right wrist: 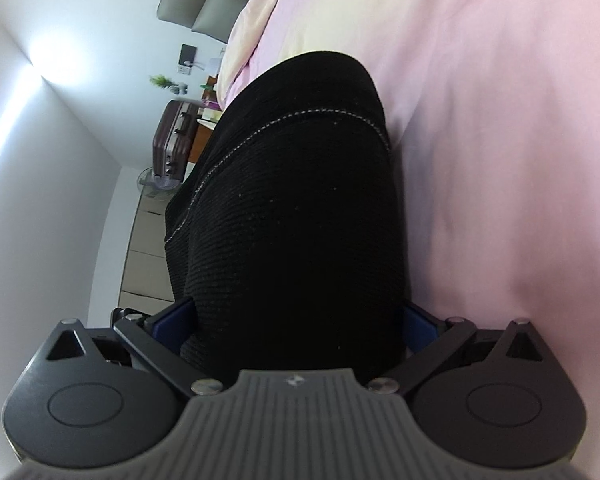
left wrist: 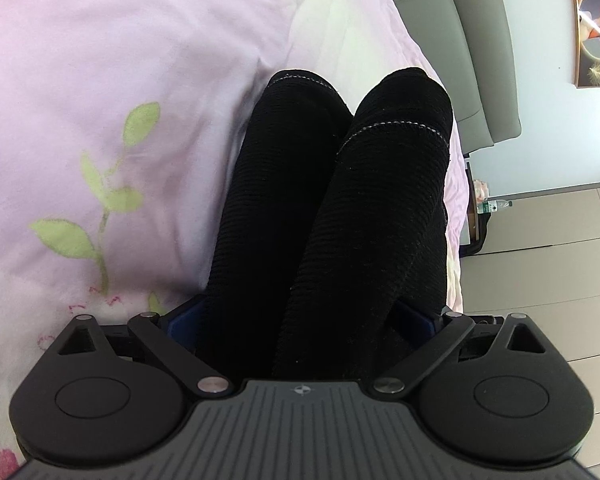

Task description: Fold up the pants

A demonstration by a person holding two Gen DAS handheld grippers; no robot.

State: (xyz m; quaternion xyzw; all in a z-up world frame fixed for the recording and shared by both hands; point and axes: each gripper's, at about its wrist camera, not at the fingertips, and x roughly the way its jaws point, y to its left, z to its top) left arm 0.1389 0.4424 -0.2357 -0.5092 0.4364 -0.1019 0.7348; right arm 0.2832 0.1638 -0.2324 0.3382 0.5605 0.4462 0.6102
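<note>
The black ribbed pants (left wrist: 340, 208) with a pale stitched seam lie on the pink bedsheet (left wrist: 120, 60) near the bed's edge. In the left wrist view they appear as two rounded folds side by side. My left gripper (left wrist: 300, 316) is open wide, and the cloth fills the gap between its blue pads (left wrist: 182, 320), hiding the fingertips. In the right wrist view the pants (right wrist: 296, 208) form one broad dark bundle on the sheet (right wrist: 500, 120). My right gripper (right wrist: 296, 320) is also open wide around the bundle, and only the blue pads (right wrist: 418, 326) show beside the fabric.
A green leaf print (left wrist: 100, 196) marks the sheet at the left. The grey padded headboard (left wrist: 472, 40) stands beyond the bed, with tiled floor (left wrist: 540, 260) alongside. A maroon suitcase (right wrist: 174, 140), a small fan and a bedside table with a plant (right wrist: 162, 80) stand by the wall.
</note>
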